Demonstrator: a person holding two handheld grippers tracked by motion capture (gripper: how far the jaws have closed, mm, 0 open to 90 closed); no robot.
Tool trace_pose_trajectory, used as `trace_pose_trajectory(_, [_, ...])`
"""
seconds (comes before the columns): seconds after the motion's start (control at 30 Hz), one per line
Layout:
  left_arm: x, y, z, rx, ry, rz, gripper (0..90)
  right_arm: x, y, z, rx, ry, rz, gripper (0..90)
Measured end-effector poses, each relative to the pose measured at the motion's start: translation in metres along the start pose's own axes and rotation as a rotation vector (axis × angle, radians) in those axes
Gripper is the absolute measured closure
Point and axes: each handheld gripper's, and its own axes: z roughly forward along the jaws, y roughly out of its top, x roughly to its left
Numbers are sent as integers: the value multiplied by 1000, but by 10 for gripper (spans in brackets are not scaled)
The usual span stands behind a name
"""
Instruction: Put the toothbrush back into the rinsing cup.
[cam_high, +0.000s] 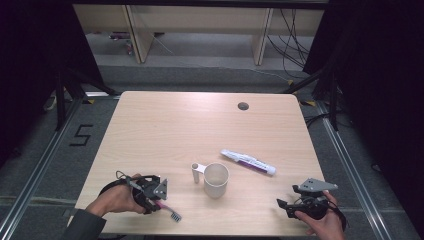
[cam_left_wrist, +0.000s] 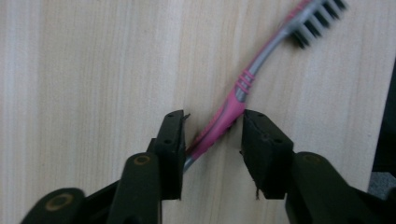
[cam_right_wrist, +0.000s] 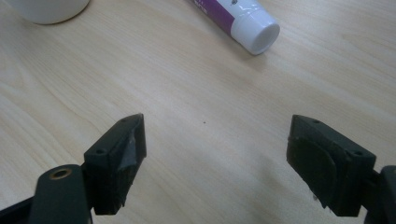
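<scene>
Two things nearby: cup (cam_high: 216, 179), toothpaste tube (cam_high: 248, 162).

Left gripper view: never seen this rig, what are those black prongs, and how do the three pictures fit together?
No robot here: a person holds a hand-operated claw in each hand. The high view looks down on the light wooden table; the other two cameras ride on the claws and look along their black jaws.

The left claw has its jaws around the handle of a pink and grey toothbrush lying flat on the table; they look close to it but not yet clamped. The right claw is wide open over bare wood, holding nothing.

Also on the table: a white plastic cup with a side handle in the middle, and a white and purple toothpaste tube lying to its right.
</scene>
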Motion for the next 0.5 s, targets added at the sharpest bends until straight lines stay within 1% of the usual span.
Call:
trace_pose_trajectory(0.07, [0,0,0,8,-6,2,657,0,0,0,3,-1,0,208])
trace_pose_trajectory(0.1, [0,1,0,12,-8,2,672,1,0,0,11,5,14,208])
trace_pose_trajectory(0.13, [0,1,0,15,-13,1,705,-1,0,0,5,-1,-15,209])
trace_pose_trajectory(0.17, [0,2,0,27,-13,5,717,-2,0,0,-4,-3,-29,210])
trace_pose_trajectory(0.2, [0,3,0,33,-22,-7,726,-1,0,0,4,-1,-15,210])
trace_pose_trajectory(0.23, [0,3,0,33,-22,-7,736,-1,0,0,4,-1,-15,210])
trace_pose_trajectory(0.27, [0,5,0,47,-26,-10,746,1,0,1,8,7,5,210])
trace_pose_trajectory(0.3, [0,5,0,55,-31,-21,754,1,0,1,5,8,2,211])
trace_pose_trajectory(0.37, [0,6,0,63,-35,-29,772,1,0,1,4,11,-2,212])
trace_pose_trajectory(0.4, [1,8,0,82,-42,-50,777,1,0,1,9,11,5,212])
trace_pose_trajectory(0.43, [1,9,1,94,-47,-60,788,1,0,1,8,10,5,212])
trace_pose_trajectory(0.47, [1,9,1,94,-47,-60,793,1,0,1,8,10,5,212])
trace_pose_trajectory(0.5, [1,10,0,109,-54,-68,800,0,0,1,2,7,-12,212])
